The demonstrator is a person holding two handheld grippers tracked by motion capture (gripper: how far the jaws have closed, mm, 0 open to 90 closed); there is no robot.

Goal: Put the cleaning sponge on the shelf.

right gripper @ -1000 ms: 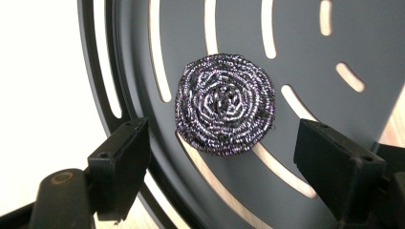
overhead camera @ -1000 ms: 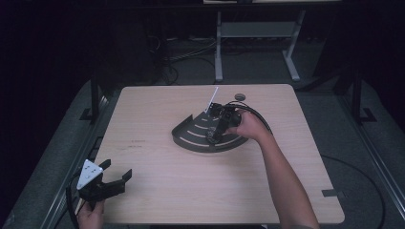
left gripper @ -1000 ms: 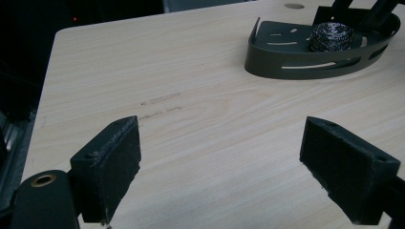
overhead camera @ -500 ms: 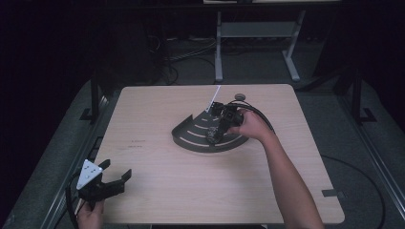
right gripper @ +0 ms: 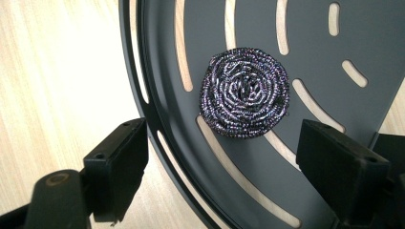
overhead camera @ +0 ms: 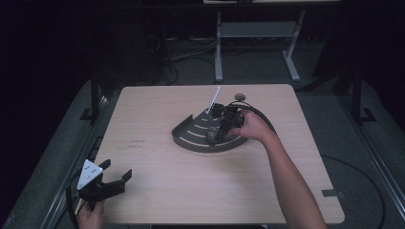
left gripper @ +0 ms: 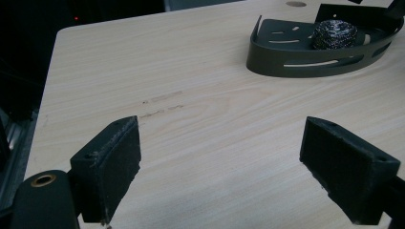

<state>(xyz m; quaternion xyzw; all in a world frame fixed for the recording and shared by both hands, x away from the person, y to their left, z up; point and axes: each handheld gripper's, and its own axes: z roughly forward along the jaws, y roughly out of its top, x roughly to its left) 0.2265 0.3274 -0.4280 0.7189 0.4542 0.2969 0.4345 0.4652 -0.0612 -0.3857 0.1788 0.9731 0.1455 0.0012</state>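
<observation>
A dark slotted fan-shaped tray (overhead camera: 191, 136) lies at the table's middle. A round steel-wool scourer (right gripper: 244, 93) rests on its floor, seen also from the left gripper view as the scourer (left gripper: 334, 34) inside the tray (left gripper: 305, 64). My right gripper (right gripper: 229, 143) hovers open just above the tray's curved rim, one jaw outside the rim, the other over the tray floor, the scourer slightly ahead of the gap. In the high view this right gripper (overhead camera: 215, 133) sits over the tray. My left gripper (overhead camera: 117, 169) is open and empty at the table's near left corner, also shown as the left gripper (left gripper: 231, 152).
A thin white rod (overhead camera: 213, 100) slants up from the tray's far side. A small round disc (overhead camera: 240, 97) lies on the table behind the tray. Faint pencil marks (left gripper: 162, 105) cross the wood. Cables and a stand are on the floor beyond the table.
</observation>
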